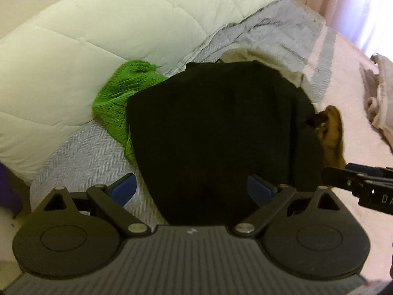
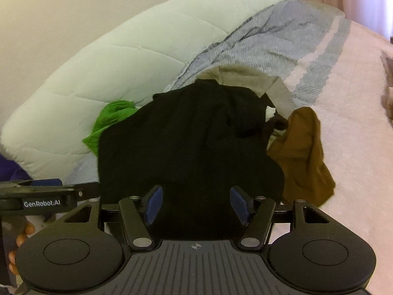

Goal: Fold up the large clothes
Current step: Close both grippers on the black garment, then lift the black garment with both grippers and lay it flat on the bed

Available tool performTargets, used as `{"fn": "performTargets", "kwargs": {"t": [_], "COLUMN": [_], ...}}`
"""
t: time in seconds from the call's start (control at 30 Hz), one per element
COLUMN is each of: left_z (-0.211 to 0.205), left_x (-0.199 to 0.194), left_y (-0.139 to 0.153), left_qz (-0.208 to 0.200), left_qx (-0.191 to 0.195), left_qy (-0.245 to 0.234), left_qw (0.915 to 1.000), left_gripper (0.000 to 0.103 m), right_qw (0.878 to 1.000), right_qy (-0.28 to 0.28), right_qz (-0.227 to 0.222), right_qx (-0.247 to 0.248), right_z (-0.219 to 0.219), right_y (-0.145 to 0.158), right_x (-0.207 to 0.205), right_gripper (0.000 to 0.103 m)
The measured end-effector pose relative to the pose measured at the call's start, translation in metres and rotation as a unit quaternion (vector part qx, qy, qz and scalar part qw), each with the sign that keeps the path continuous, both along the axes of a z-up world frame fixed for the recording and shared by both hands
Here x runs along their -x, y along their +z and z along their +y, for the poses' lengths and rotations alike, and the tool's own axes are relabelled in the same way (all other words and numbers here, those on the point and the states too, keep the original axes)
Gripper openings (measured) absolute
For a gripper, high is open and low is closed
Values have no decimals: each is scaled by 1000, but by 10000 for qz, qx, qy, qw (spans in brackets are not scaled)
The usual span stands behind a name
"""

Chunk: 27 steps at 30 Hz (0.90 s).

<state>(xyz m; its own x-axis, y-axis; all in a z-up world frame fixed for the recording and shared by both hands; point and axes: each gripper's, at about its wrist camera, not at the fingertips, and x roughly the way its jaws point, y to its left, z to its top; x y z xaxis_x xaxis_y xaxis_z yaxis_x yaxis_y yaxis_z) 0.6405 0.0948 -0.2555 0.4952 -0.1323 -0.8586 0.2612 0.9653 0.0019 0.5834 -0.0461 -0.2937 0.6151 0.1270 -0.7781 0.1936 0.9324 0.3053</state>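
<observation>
Nothing is looking folded yet: a heap of clothes is sitting in the middle of both views on the pale pink bed cover (image 2: 356,98), against a quilted white duvet (image 1: 98,36) filling the upper left. A crumpled black garment (image 1: 216,123) is topping the heap, seemingly next. A brown cloth (image 2: 302,157) is lying at its right, a green knit (image 1: 118,95) at its left. The left gripper (image 1: 194,188) and right gripper (image 2: 196,204) are gaping wide, gripping nothing.
</observation>
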Motion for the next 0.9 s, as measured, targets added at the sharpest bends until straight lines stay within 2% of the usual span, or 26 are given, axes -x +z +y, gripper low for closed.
{"fn": "performTargets", "kwargs": {"t": [0.13, 0.3, 0.33, 0.37, 0.4, 0.43, 0.47, 0.5, 0.57, 0.67, 0.83, 0.9], "left_z": [-2, -4, -5, -5, -5, -5, -6, -6, -6, -3, 4, 9], "left_x": [-25, -43, -47, -50, -51, -53, -54, -54, -53, -47, -27, -16], "left_y": [-21, -38, -40, -42, -44, -46, -46, -46, -41, -26, 9, 27], "left_qz": [108, 156, 158, 162, 170, 190, 202, 212, 204, 88, -163, -285], "left_qx": [-55, -142, -146, -153, -161, -172, -175, -170, -145, -64, 26, 101], "left_qy": [71, 72, 72, 74, 78, 85, 84, 77, 67, 55, 60, 96], "left_qw": [9999, 9998, 9997, 9997, 9997, 9996, 9996, 9996, 9997, 9999, 9998, 9995], "left_gripper": [94, 94, 94, 94, 94, 94, 93, 92, 92, 92, 91, 91], "right_qw": [9998, 9975, 9972, 9968, 9958, 9944, 9941, 9939, 9951, 9953, 9818, 9759], "right_qy": [-134, -187, -137, -18, 79, 198, 296, 292, 228, -26, -178, -177], "right_qz": [60, -87, -143, -121, -60, -61, -156, -223, -455, -970, -1627, -1900], "right_qx": [102, 681, 726, 786, 914, 1037, 1029, 1038, 849, 44, -964, -1058], "right_z": [-5, -4, -4, -2, 0, 3, 5, 7, 3, -10, -18, -16], "right_y": [-24, -44, -47, -51, -54, -55, -53, -50, -35, 2, 68, 91], "right_x": [-27, -57, -61, -65, -69, -70, -67, -63, -49, -19, 33, 48], "right_gripper": [59, 58, 54, 39, 31, 15, 6, 5, 4, 3, 3, 3]}}
